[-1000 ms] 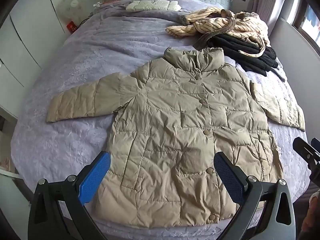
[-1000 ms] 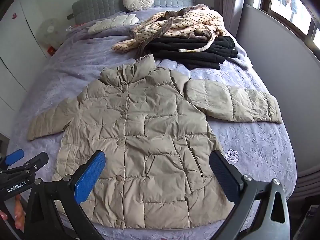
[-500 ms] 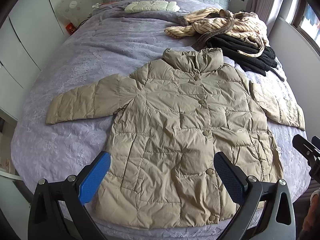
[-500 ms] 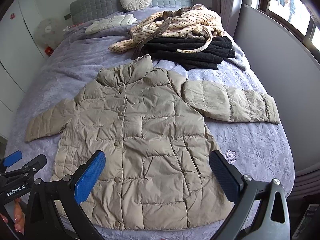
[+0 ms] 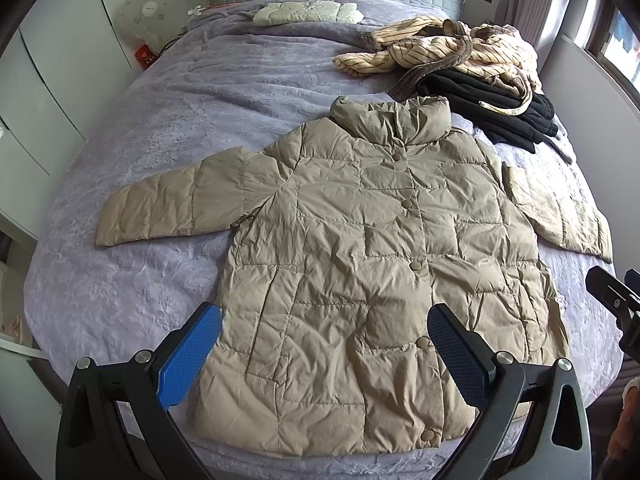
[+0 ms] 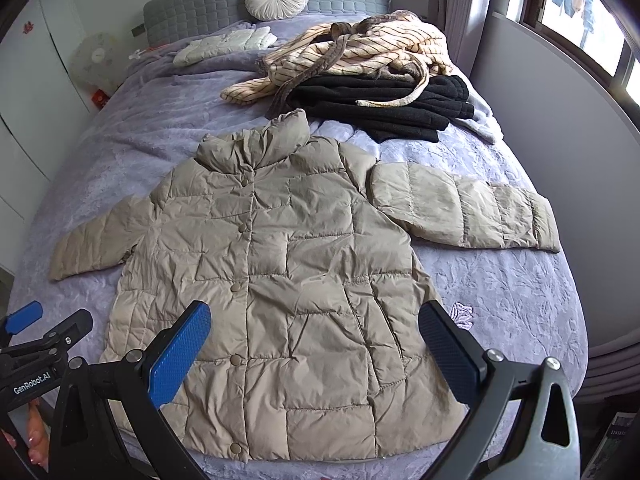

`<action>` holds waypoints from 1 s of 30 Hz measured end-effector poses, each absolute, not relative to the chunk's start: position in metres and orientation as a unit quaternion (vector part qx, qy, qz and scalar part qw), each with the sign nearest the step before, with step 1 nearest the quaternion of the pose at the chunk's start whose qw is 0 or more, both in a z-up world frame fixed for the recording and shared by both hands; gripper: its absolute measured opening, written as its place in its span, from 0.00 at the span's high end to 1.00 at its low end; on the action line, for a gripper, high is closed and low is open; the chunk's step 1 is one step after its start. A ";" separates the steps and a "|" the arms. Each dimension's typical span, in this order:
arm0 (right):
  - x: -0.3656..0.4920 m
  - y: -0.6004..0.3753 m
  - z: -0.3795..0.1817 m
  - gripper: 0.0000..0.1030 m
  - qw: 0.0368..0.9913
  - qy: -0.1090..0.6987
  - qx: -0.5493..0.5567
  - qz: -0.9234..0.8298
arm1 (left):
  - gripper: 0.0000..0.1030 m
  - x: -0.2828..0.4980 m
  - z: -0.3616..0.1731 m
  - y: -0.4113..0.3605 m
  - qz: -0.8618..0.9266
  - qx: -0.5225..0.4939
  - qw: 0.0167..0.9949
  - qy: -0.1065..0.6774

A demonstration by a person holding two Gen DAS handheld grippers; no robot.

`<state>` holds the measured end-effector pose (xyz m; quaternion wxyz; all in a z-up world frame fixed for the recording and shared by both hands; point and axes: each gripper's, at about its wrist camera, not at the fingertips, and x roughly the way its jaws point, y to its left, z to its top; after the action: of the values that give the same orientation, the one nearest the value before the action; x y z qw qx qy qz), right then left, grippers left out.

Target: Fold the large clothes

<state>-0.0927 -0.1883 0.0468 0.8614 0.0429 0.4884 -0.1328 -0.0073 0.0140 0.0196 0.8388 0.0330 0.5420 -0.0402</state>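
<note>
Puffer jacket [image 5: 360, 264] flat on bed [image 5: 168, 128], unfolded; both hand-held grippers [image 5: 324, 344] [image 6: 316, 344] apart, empty. Next: grab sleeve [image 6: 460, 212], fold inward.

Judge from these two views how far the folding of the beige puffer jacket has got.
Done: the beige puffer jacket lies flat, buttoned, front up on the bed, sleeves spread. In hand: nothing; the left gripper and right gripper hover open above the hem. Left: every fold, plus the striped garment and black garment.

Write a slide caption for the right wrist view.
Open right gripper hovers over a beige jacket spread flat on the bed.
</note>
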 end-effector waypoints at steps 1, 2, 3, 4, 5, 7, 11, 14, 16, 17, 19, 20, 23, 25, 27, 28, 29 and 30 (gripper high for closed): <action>-0.093 -0.189 0.047 0.00 0.861 0.489 0.043 -0.133 | 0.00 -0.007 0.019 0.015 -0.040 0.032 0.838 0.543; -0.093 -0.187 0.047 0.00 0.861 0.489 0.043 -0.133 | 0.00 -0.007 0.019 0.016 -0.039 0.032 0.838 0.543; -0.093 -0.187 0.047 0.00 0.861 0.489 0.043 -0.134 | 0.00 -0.007 0.019 0.017 -0.038 0.031 0.838 0.543; -0.092 -0.188 0.047 0.00 0.861 0.489 0.043 -0.134 | 0.00 -0.007 0.019 0.017 -0.038 0.031 0.838 0.543; -0.092 -0.188 0.047 0.00 0.861 0.489 0.043 -0.134 | 0.00 -0.007 0.019 0.018 -0.037 0.031 0.838 0.544; -0.093 -0.187 0.046 0.00 0.861 0.489 0.043 -0.134 | 0.00 -0.008 0.019 0.017 -0.037 0.032 0.838 0.544; -0.092 -0.187 0.046 0.00 0.861 0.489 0.043 -0.134 | 0.00 -0.011 0.018 0.015 -0.036 0.033 0.837 0.545; -0.092 -0.187 0.046 0.00 0.861 0.489 0.043 -0.134 | 0.00 -0.011 0.017 0.015 -0.036 0.033 0.837 0.545; -0.092 -0.187 0.046 0.00 0.861 0.489 0.044 -0.134 | 0.00 -0.011 0.017 0.015 -0.036 0.033 0.837 0.545; -0.092 -0.187 0.046 0.00 0.861 0.489 0.044 -0.134 | 0.00 -0.011 0.017 0.015 -0.036 0.033 0.837 0.545; -0.093 -0.186 0.046 0.00 0.861 0.489 0.043 -0.134 | 0.00 -0.011 0.017 0.016 -0.036 0.033 0.837 0.545; -0.092 -0.186 0.046 0.00 0.861 0.489 0.043 -0.134 | 0.00 -0.011 0.017 0.016 -0.036 0.032 0.837 0.545; -0.092 -0.186 0.046 0.00 0.861 0.489 0.043 -0.134 | 0.00 -0.011 0.017 0.016 -0.035 0.033 0.837 0.545; -0.093 -0.186 0.046 0.00 0.861 0.489 0.043 -0.134 | 0.00 -0.011 0.017 0.016 -0.036 0.033 0.837 0.545; -0.092 -0.184 0.046 0.00 0.861 0.490 0.042 -0.133 | 0.00 -0.010 0.018 0.016 -0.036 0.033 0.837 0.545; -0.091 -0.184 0.046 0.00 0.861 0.490 0.042 -0.133 | 0.00 -0.011 0.017 0.016 -0.036 0.033 0.837 0.545; -0.092 -0.184 0.046 0.00 0.861 0.490 0.042 -0.133 | 0.00 -0.010 0.017 0.016 -0.036 0.033 0.837 0.546; -0.092 -0.184 0.046 0.00 0.861 0.490 0.042 -0.134 | 0.00 -0.010 0.018 0.016 -0.036 0.033 0.837 0.545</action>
<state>-0.0920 -0.1839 0.0457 0.8606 0.0422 0.4896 -0.1335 -0.0103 0.0158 0.0176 0.8367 0.0332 0.5454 -0.0365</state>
